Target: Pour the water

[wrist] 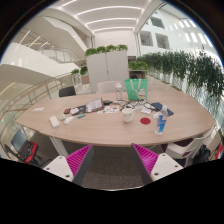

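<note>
Hand-held gripper (112, 160) open, empty; table (100, 133) beyond, items indistinct.

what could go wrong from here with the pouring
1. The gripper is open and holds nothing, well short of the table, so a long approach remains and aim may drift.
2. The cup stands among papers and small items; a spill would likely wet them.
3. A blue bottle stands near the table's edge, so a careless sweep might knock it off.
</note>
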The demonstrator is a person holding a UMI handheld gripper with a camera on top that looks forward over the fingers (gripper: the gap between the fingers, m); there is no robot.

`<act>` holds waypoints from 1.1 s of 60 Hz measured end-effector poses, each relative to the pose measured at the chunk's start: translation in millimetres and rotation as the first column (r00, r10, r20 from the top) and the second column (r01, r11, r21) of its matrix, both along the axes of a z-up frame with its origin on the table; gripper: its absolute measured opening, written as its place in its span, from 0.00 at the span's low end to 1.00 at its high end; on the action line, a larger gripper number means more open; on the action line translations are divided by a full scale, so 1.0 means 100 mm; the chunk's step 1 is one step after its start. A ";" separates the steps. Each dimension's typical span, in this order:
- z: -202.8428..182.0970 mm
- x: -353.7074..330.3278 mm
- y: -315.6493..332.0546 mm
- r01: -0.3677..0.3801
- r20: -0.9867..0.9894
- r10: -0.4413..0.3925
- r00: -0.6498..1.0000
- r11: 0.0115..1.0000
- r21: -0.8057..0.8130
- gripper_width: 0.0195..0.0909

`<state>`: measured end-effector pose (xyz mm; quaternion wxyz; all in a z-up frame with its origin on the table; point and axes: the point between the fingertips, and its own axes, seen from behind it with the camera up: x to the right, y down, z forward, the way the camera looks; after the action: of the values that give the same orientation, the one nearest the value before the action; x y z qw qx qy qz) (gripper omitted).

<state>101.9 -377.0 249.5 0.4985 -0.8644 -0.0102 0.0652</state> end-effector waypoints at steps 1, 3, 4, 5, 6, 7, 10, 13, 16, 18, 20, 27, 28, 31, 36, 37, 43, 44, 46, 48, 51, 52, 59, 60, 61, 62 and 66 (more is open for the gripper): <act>0.00 0.01 0.01 0.002 0.002 -0.002 1.000 1.000 0.003 0.90; 0.00 0.04 0.01 0.009 0.009 -0.009 1.000 1.000 0.014 0.90; 0.02 0.06 0.02 0.015 0.015 -0.015 1.000 1.000 0.019 0.90; 0.01 0.07 0.01 0.021 0.022 -0.021 1.000 0.999 0.027 0.90; 0.01 0.10 0.01 0.024 0.029 -0.026 0.999 0.999 0.035 0.90; 0.02 0.12 0.00 0.029 0.037 -0.030 0.999 0.999 0.042 0.90; -0.03 0.23 -0.02 0.053 0.059 -0.055 0.997 0.997 0.051 0.90; -0.08 0.33 -0.03 0.071 0.074 -0.076 0.994 0.996 0.059 0.90; -0.16 0.45 0.01 0.082 0.080 -0.088 0.993 0.994 0.066 0.90; -0.19 0.56 0.11 0.091 0.081 -0.097 0.992 0.993 0.077 0.90; -0.22 0.68 0.19 0.099 0.084 -0.108 0.991 0.990 0.099 0.90; -0.36 1.29 0.61 0.131 0.113 -0.152 0.982 0.975 0.180 0.90; -0.40 1.38 0.69 0.138 0.113 -0.161 0.981 0.972 0.188 0.90; -0.54 1.63 0.96 0.154 0.105 -0.177 0.979 0.967 0.202 0.90; -0.82 2.02 1.47 0.172 0.107 -0.199 0.974 0.961 0.218 0.90; -0.87 2.08 1.58 0.170 0.111 -0.198 0.974 0.960 0.223 0.89; -1.18 2.36 2.24 0.161 0.114 -0.195 0.974 0.953 0.256 0.90; -1.23 2.41 2.34 0.166 0.111 -0.200 0.974 0.952 0.257 0.90; -1.34 2.54 2.52 0.179 0.112 -0.213 0.971 0.950 0.257 0.90; -1.43 2.66 2.69 0.194 0.118 -0.230 0.966 0.946 0.258 0.90; -1.55 2.80 2.94 0.214 0.120 -0.252 0.960 0.941 0.261 0.90; -1.57 2.87 3.00 0.220 0.116 -0.256 0.960 0.940 0.261 0.90; -1.81 2.96 3.42 0.218 0.086 -0.245 0.966 0.944 0.250 0.36; -1.80 2.95 3.39 0.228 0.077 -0.254 0.964 0.942 0.247 0.36; -1.80 2.97 3.42 0.244 0.064 -0.268 0.961 0.935 0.256 0.35; -1.81 3.06 3.48 0.258 0.053 -0.280 0.958 0.931 0.260 0.35; -1.82 3.02 3.49 0.272 0.029 -0.291 0.956 0.921 0.277 0.34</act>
<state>403.5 -27.8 68.0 0.6151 -0.7825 0.0880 -0.0394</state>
